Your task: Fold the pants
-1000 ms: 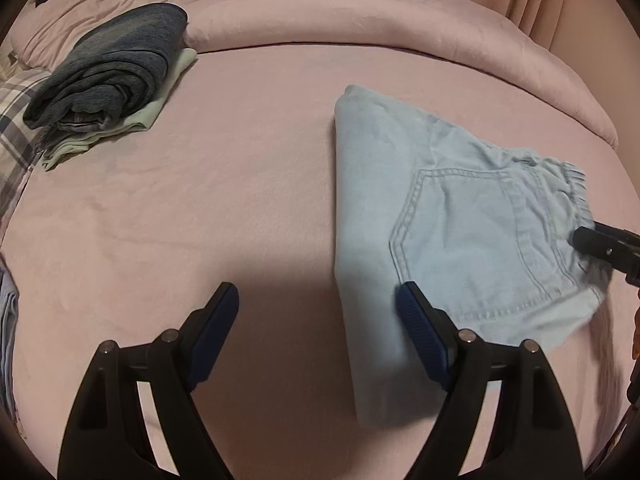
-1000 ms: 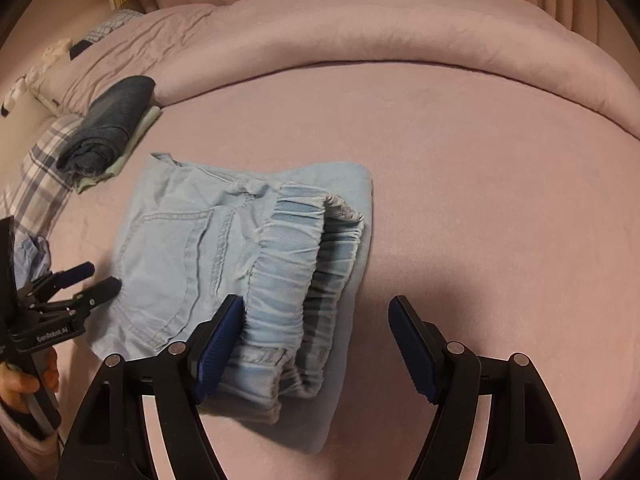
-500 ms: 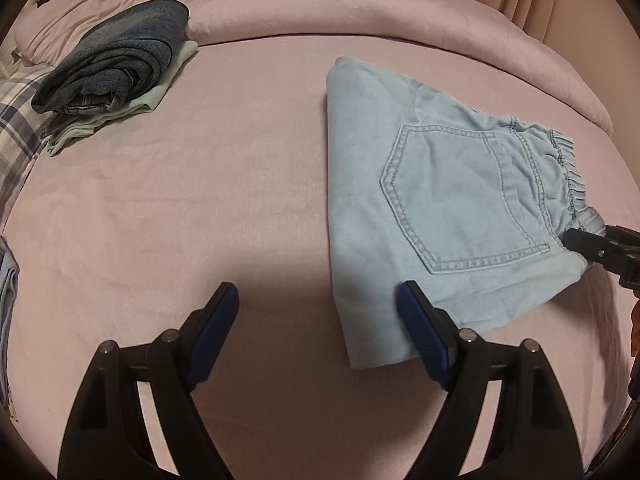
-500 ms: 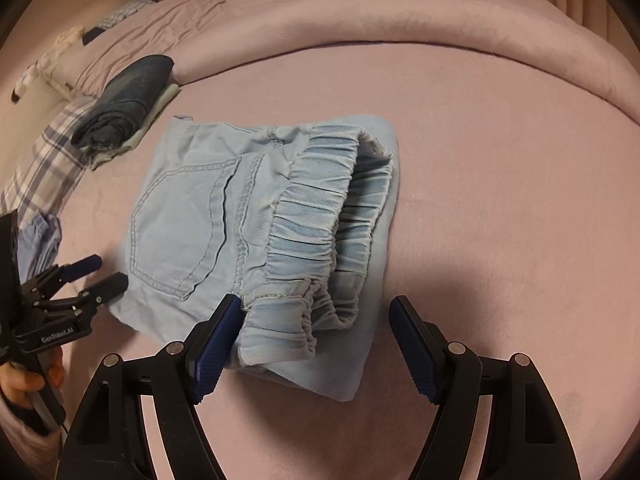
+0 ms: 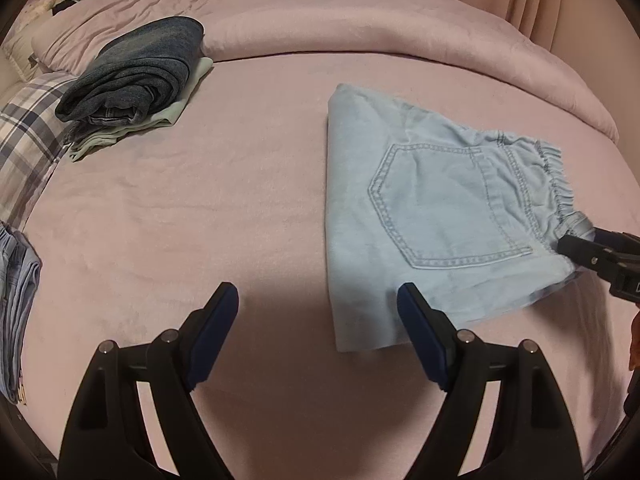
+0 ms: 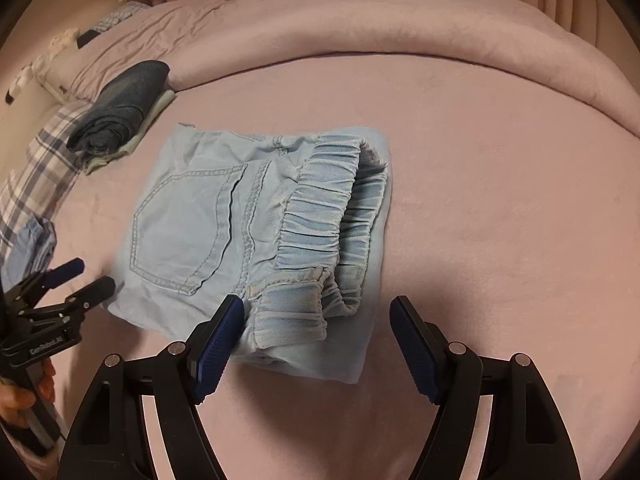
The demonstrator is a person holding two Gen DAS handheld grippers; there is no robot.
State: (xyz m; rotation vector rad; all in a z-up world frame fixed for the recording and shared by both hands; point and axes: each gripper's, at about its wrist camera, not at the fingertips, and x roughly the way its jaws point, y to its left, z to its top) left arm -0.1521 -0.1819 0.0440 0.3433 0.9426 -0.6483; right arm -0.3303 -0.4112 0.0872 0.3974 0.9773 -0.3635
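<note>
Pink bed (image 6: 500, 168), bedding rolled along the far edge. Right claw (image 6: 316, 332): jaws wide apart, empty; left pad just beside or maybe brushing the elastic waistband (image 6: 320, 208), can't tell which. Left claw (image 5: 318, 332): also wide apart, holds nothing; right pad at the near-left corner of the pants (image 5: 420, 208), contact unclear. Pants: light denim, folded into a compact pad mid-bed, pocket up. Prob. soft, light, floppy w/ bulky gathered waist; layers likely slide, so pinch all layers at a folded edge or corner. Dark folded stack (image 5: 132, 76) well left of pants.
</note>
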